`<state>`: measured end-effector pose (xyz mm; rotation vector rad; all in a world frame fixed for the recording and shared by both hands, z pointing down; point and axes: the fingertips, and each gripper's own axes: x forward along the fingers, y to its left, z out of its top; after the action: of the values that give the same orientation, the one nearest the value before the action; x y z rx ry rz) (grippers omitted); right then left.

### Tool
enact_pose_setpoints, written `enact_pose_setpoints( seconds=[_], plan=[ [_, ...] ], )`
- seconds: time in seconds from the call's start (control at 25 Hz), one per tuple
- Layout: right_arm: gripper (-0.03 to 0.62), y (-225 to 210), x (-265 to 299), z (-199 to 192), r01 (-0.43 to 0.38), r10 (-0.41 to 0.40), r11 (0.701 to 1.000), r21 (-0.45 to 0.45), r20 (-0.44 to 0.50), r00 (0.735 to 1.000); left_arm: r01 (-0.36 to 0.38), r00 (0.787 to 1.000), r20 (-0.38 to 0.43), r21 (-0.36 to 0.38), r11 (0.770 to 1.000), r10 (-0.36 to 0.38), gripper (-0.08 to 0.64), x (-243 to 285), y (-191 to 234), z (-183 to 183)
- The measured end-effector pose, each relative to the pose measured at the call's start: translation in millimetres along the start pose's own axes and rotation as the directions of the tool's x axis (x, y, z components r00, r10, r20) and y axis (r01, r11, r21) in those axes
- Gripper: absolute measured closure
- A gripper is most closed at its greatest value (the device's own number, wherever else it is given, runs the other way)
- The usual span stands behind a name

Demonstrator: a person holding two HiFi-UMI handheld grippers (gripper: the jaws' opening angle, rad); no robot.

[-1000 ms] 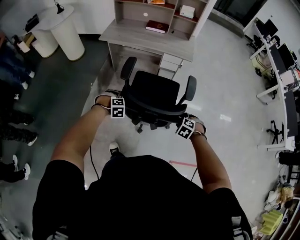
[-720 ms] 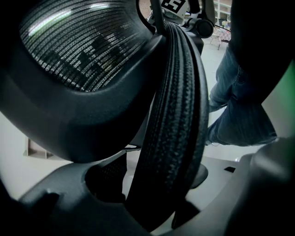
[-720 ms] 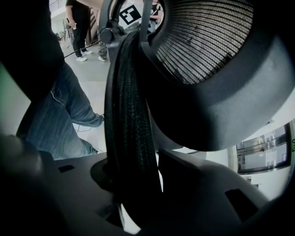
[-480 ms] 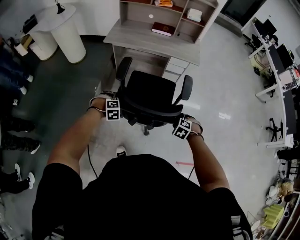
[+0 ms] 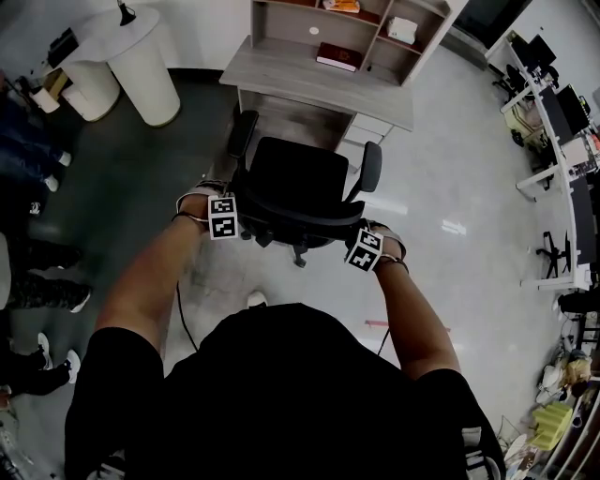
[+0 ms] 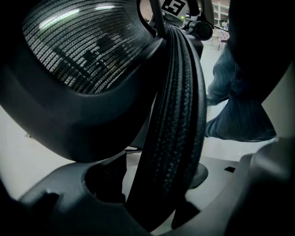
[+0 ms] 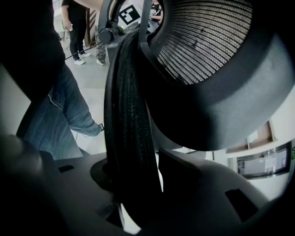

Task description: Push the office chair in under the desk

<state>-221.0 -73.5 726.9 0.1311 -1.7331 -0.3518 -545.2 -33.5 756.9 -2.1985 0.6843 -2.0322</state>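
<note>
Far left: the legs and shoes of bystanders (image 5: pixel 37 253) stand on the dark part of the floor (image 5: pixel 122 187).
Upper left: a round white stand (image 5: pixel 141 61), well apart from the chair.
Left gripper (image 5: pixel 234 214): points steeply down at the left end of the chair's backrest. Its fingers (image 6: pixel 64 193) are clenched on the ribbed rim (image 6: pixel 177 106), which runs down between them, with the mesh back (image 6: pixel 78 46) just beside it.
Office chair (image 5: pixel 298 178): black, upright on its wheels, directly in front of the tabletop (image 5: pixel 281 75). The seat faces the knee space and the backrest is toward the person.
Chair's place: the left armrest (image 5: pixel 242 131) is just beside the tabletop's front edge. The seat is out on the floor, not yet beneath it.
Tabletop: grey, carrying an open shelf unit (image 5: pixel 309 28), with drawers (image 5: pixel 361 131) below its right side.
Book (image 5: pixel 339 56): red, lying flat on a lower shelf.
Right gripper (image 5: pixel 356 246): at the right end of the backrest, also pointing steeply down. In the right gripper view the same ribbed rim sits between its fingers (image 7: pixel 207 184), which grasp it.
Below the chair: one shoe (image 5: pixel 255 300) of the person is on the pale floor.
Far right: a row of workstations (image 5: pixel 562 122) with monitors, well apart from the chair.
</note>
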Motion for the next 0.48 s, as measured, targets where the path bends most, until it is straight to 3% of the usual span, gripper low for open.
enact_pose_setpoints(
  seconds=[0.48],
  plan=[
    [0.403, 3.2, 9.1, 60.8, -0.004, 0.004, 1.0, -0.007, 0.004, 1.0, 0.001, 1.0, -0.003, -0.007, 1.0, -0.001, 0.263, -6.3, 6.0, -61.2]
  ],
)
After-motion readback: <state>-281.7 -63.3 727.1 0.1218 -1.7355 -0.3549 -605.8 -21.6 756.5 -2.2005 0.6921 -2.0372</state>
